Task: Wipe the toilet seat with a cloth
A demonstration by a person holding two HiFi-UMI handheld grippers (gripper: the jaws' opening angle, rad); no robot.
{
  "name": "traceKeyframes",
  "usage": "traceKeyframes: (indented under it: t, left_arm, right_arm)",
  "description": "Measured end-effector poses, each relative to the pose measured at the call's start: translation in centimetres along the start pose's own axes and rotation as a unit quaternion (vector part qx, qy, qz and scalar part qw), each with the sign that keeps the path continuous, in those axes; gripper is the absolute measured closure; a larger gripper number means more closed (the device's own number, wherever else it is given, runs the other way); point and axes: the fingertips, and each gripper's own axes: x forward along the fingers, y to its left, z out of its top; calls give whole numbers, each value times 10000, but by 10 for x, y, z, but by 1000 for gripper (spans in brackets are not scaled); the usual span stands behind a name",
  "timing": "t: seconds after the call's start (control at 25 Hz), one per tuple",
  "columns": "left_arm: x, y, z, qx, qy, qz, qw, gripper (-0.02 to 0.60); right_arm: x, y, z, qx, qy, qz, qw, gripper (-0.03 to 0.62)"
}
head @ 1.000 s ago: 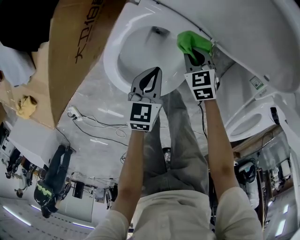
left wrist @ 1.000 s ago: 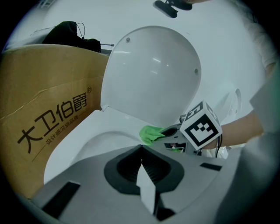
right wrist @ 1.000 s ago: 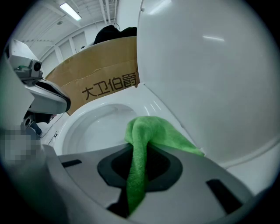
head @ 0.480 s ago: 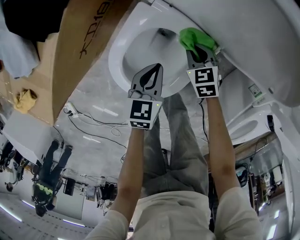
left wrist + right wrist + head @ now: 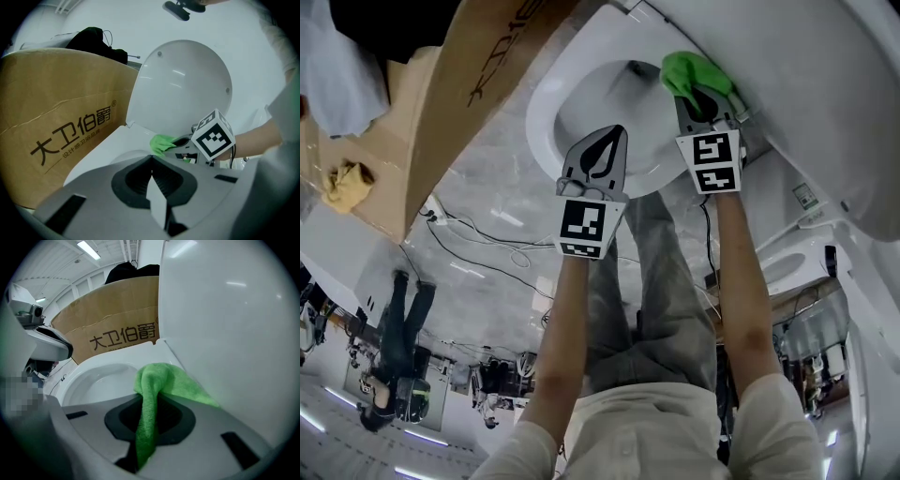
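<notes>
The white toilet rim [image 5: 551,105] curves round the bowl, with the lid [image 5: 183,89] raised behind it. A green cloth [image 5: 694,73] lies pressed on the rim's back right part, close under the lid [image 5: 225,324]. My right gripper [image 5: 705,105] is shut on that cloth [image 5: 159,380], which hangs out between its jaws [image 5: 152,401]. From the left gripper view, the cloth [image 5: 161,143] and the right gripper's marker cube [image 5: 213,136] sit ahead. My left gripper [image 5: 617,133] hovers over the rim's near edge, shut with nothing in it [image 5: 151,161].
A tall cardboard box [image 5: 478,84] with printed characters [image 5: 70,136] stands close on the toilet's left. Black fabric [image 5: 93,40] lies on top of it. Cables [image 5: 478,234] trail over the grey floor. Another white toilet [image 5: 787,262] stands to the right. A person [image 5: 394,347] stands far off.
The right gripper has slid the cloth a little farther back along the rim towards the lid. The left gripper has barely moved. The head view has shifted slightly.
</notes>
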Motion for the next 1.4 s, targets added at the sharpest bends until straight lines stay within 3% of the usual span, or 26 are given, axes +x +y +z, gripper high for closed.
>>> traceKeyframes:
  t: [0.64, 0.88, 1.4]
  left_arm:
    - [-15, 47, 7, -407, -252, 531, 9974, 569]
    - [-25, 58, 4, -492, -291, 630, 9964, 569]
    - [-50, 84, -6, -668, -413, 808, 9936, 569]
  right_arm:
    - [35, 24, 44, -456, 5, 374, 9983, 549]
    - [44, 27, 65, -365, -198, 419, 9983, 549]
    - [75, 68, 106, -780, -264, 571, 9950, 548]
